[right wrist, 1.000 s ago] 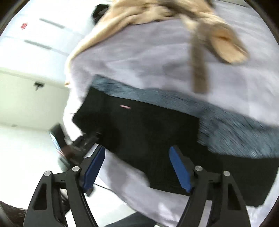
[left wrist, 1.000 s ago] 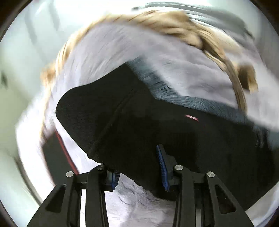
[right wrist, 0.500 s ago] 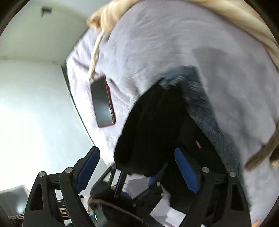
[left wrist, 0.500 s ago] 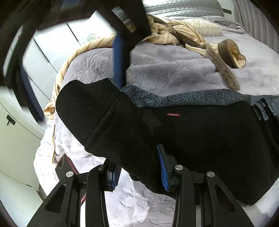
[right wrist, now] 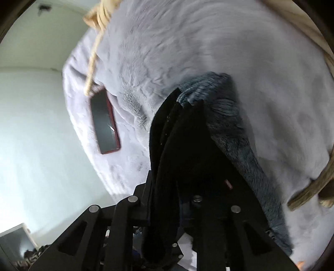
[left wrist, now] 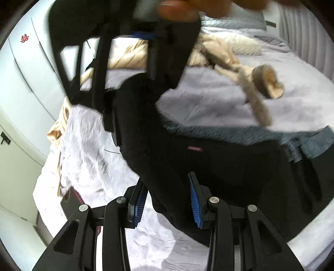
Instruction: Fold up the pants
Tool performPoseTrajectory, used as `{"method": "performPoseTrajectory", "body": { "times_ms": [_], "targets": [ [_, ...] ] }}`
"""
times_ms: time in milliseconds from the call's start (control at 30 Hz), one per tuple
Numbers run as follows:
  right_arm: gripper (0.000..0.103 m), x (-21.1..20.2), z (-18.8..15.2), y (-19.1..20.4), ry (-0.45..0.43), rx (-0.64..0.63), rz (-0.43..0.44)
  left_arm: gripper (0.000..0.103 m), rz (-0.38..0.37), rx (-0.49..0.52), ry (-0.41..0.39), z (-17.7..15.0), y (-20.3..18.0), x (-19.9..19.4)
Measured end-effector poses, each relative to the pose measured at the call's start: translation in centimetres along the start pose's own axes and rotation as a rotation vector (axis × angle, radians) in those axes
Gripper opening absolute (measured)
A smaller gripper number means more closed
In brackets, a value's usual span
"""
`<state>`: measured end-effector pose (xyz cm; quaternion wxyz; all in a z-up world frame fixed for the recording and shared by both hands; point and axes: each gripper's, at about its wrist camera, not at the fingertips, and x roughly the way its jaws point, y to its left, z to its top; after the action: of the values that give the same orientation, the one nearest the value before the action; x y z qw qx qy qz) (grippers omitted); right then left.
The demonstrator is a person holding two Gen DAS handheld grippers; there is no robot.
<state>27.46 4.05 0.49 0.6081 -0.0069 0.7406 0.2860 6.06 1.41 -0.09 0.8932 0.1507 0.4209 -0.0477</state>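
Lying across the pale grey bedspread (left wrist: pixel 208 100), the black pants (left wrist: pixel 229 166) stretched from the left gripper (left wrist: pixel 167 198) out toward the right of its view, their grey-blue inner waistband (left wrist: pixel 240 135) turned up along the far edge and a small red label (left wrist: pixel 195 148) showing on the black cloth. The left gripper was narrowed on a fold of the pants: dark fabric filled the gap between its blue pads (left wrist: pixel 193 196), which pressed on it from both sides. Above it in the same view the right gripper (left wrist: pixel 112 116) came down onto the near end of the pants, blurred, with part of a hand (left wrist: pixel 187 8) at the top edge. From the right wrist, the right gripper (right wrist: pixel 177 208) had a thick bunch of black cloth between its fingers; its jaws were closing and the pads were hidden by the fabric, which seemed pinched there. A dark phone (right wrist: pixel 104 123) in a red case lay flat on the bedspread, well apart to the left of the pants. A tan striped garment (left wrist: pixel 219 56) sprawled at the far side of the bed, with one strap trailing near the waistband.
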Motion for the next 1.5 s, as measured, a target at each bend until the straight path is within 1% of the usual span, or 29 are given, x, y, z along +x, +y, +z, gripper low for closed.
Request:
{"method": "performPoseTrajectory", "body": {
  "times_ms": [67,167,200,300,400,467,500,567,700,767,833,900,967,1000,1033,1100,1167,1200,1300,1367,1400,1500],
  "targets": [
    [0.019,-2.4,-2.1,-1.9,-0.071,0.043,0.092,0.039,-0.034,0.014,-0.033,1.0,-0.9,-1.8],
    [0.019,-6.5,-6.8,-5.8,-0.205,0.118,0.241,0.039,-0.082,0.053,-0.082,2.5,-2.8,-4.3],
    [0.019,-7.3,-8.1,-6.7,-0.239,0.136,0.271,0.039,-0.103,0.066,-0.100,2.9,-3.6,-5.2],
    [0.019,-10.5,-14.0,-10.4,-0.377,0.195,0.371,0.039,-0.184,0.107,-0.140,4.2,-6.8,-7.9],
    [0.019,-12.8,-20.8,-14.8,-0.508,0.270,0.449,0.039,-0.254,0.161,-0.155,5.0,-10.5,-9.7],
    [0.019,-13.4,-24.7,-17.5,-0.575,0.321,0.481,0.039,-0.299,0.215,-0.154,5.2,-13.6,-10.5],
    [0.019,-13.6,-27.3,-19.4,-0.617,0.355,0.498,0.039,-0.320,0.244,-0.153,5.1,-15.2,-10.7],
    [0.019,-13.2,-31.5,-22.5,-0.675,0.415,0.527,0.039,-0.348,0.315,-0.147,4.8,-18.6,-11.0],
    [0.019,-10.8,-37.8,-27.3,-0.742,0.520,0.564,0.039,-0.400,0.431,-0.111,3.4,-24.7,-10.6],
    [0.019,-8.9,-40.0,-29.0,-0.756,0.557,0.568,0.039,-0.411,0.479,-0.087,2.3,-27.4,-10.0],
    [0.019,-8.1,-41.9,-31.3,-0.762,0.589,0.577,0.039,-0.417,0.521,-0.067,1.3,-29.8,-9.5],
    [0.019,-6.4,-43.5,-33.3,-0.760,0.627,0.570,0.039,-0.422,0.546,-0.033,0.5,-31.4,-8.6],
    [0.019,-4.8,-44.3,-34.8,-0.743,0.662,0.543,0.039,-0.425,0.560,0.019,0.0,-32.8,-7.4],
    [0.019,-4.2,-44.7,-36.0,-0.721,0.685,0.513,0.039,-0.424,0.563,0.044,-0.2,-33.2,-6.9],
    [0.019,-3.6,-44.9,-36.4,-0.710,0.697,0.504,0.039,-0.421,0.564,0.058,-0.4,-33.6,-6.6],
    [0.019,-3.2,-45.3,-36.7,-0.716,0.716,0.528,0.046,-0.415,0.566,0.070,-0.5,-33.5,-6.5],
    [0.019,-2.4,-45.1,-36.3,-0.727,0.714,0.533,0.070,-0.425,0.549,0.097,-0.2,-32.5,-6.4],
    [0.019,-2.7,-45.1,-35.9,-0.726,0.708,0.514,0.073,-0.427,0.528,0.104,-0.1,-31.8,-6.4],
    [0.022,-3.0,-44.9,-35.1,-0.719,0.695,0.455,0.073,-0.462,0.480,0.128,0.5,-29.1,-6.5],
    [0.024,-3.0,-44.1,-34.9,-0.706,0.692,0.421,0.073,-0.441,0.462,0.128,0.7,-27.7,-6.7],
    [0.024,-3.0,-44.6,-34.7,-0.699,0.696,0.400,0.073,-0.424,0.430,0.133,1.2,-26.5,-6.7],
    [0.025,-2.9,-46.0,-34.4,-0.697,0.730,0.366,0.073,-0.415,0.314,0.182,2.3,-23.6,-5.6]
  ]
}}
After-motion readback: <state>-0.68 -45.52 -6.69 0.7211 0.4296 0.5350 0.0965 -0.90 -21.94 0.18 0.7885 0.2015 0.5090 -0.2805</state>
